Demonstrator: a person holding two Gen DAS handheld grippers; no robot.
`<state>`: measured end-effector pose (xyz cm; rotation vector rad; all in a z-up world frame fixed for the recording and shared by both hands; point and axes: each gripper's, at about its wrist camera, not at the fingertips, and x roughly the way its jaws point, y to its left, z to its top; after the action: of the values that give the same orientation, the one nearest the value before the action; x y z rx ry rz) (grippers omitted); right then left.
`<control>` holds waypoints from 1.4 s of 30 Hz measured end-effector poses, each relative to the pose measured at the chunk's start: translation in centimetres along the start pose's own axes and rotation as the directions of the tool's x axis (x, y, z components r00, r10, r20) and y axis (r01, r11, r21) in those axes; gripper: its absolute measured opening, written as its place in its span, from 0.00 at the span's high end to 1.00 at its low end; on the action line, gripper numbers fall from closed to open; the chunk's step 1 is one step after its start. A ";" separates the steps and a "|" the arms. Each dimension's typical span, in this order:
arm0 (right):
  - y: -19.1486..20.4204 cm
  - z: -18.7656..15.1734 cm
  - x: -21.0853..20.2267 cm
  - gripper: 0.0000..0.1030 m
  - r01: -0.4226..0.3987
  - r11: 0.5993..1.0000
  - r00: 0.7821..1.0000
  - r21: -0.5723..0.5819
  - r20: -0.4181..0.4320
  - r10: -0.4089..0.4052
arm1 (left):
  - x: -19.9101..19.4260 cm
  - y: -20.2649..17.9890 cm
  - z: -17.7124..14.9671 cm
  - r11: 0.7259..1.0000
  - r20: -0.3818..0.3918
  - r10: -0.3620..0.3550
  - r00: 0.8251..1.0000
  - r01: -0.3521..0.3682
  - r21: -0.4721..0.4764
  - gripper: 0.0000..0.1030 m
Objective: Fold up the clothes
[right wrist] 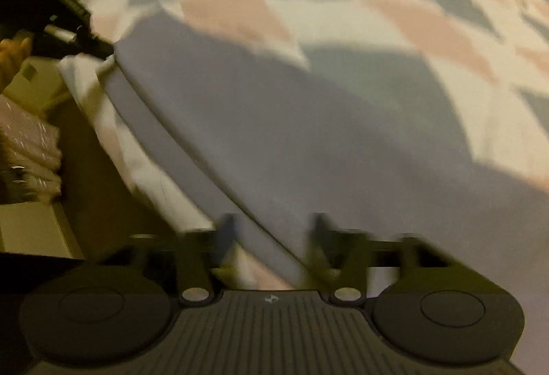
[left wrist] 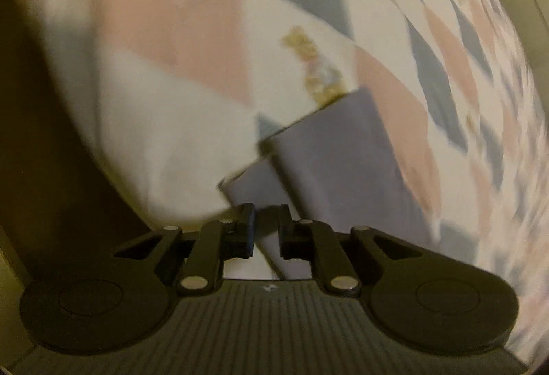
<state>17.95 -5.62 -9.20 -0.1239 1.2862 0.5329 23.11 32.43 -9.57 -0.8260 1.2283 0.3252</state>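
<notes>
On the left wrist view, my left gripper (left wrist: pixel 267 227) pinches the hem of the lavender-grey cloth garment (left wrist: pixel 329 162) over the diamond-patterned bedspread (left wrist: pixel 178 31). Right view: my right gripper (right wrist: pixel 271 237) straddles the garment's folded edge, jaws spread; motion blur.

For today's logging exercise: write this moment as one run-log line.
stage: folding | left gripper: pinching grey garment | right gripper: open astride garment edge | surface: patterned bedspread

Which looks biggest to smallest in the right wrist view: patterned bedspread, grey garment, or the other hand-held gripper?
1. Patterned bedspread, filling most of the frame.
2. Grey garment, nearly as large, though its nearness to the camera inflates it.
3. Left hand-held gripper, small and far off, at the garment's corner.
</notes>
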 end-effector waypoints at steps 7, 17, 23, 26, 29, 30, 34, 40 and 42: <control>-7.2 -3.7 -2.1 0.43 -0.284 0.776 0.958 0.563 0.135 0.253 | 0.8 -1.0 -0.1 0.998 0.032 -0.047 0.998 0.048 -0.045 0.80; -11.2 -12.9 2.4 0.51 -0.465 -0.164 0.827 0.870 0.493 0.270 | 1.9 -2.2 0.3 0.999 0.019 -0.042 0.999 0.042 0.007 0.80; -10.5 -13.7 3.7 0.64 -0.465 -0.224 0.837 0.856 0.508 0.203 | 2.2 -2.0 0.5 0.999 -0.007 -0.040 0.999 0.040 0.035 0.81; -10.5 -13.8 3.7 0.71 -0.471 -0.229 0.843 0.852 0.511 0.168 | 2.2 -1.8 0.7 0.998 -0.016 -0.038 0.999 0.038 0.048 0.82; -10.6 -13.9 3.8 0.75 -0.477 -0.233 0.848 0.847 0.514 0.132 | 1.8 -1.5 0.8 0.997 -0.016 -0.046 0.999 0.046 0.054 0.98; -10.6 -13.9 3.8 0.80 -0.479 -0.234 0.849 0.846 0.515 0.121 | 1.5 -1.4 0.9 0.997 -0.016 -0.054 0.998 0.055 0.052 1.00; -10.7 -13.5 2.4 0.94 -0.494 -0.172 0.855 0.852 0.513 0.081 | -1.0 -2.1 0.7 0.986 0.033 -0.111 0.993 0.106 0.125 1.00; -10.8 -11.9 -0.9 0.95 -0.510 -0.037 0.856 0.859 0.511 0.081 | -4.0 -2.3 -0.2 0.961 0.076 -0.171 0.982 0.149 0.232 1.00; -10.5 -12.1 -0.9 0.95 -0.491 -0.029 0.866 0.871 0.491 0.097 | -3.2 -1.8 -0.6 0.963 0.069 -0.134 0.989 0.113 0.244 1.00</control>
<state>11.85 -19.68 -14.00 1.5055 1.1010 -0.1500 22.74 31.40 -5.99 -0.6691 1.1058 0.1060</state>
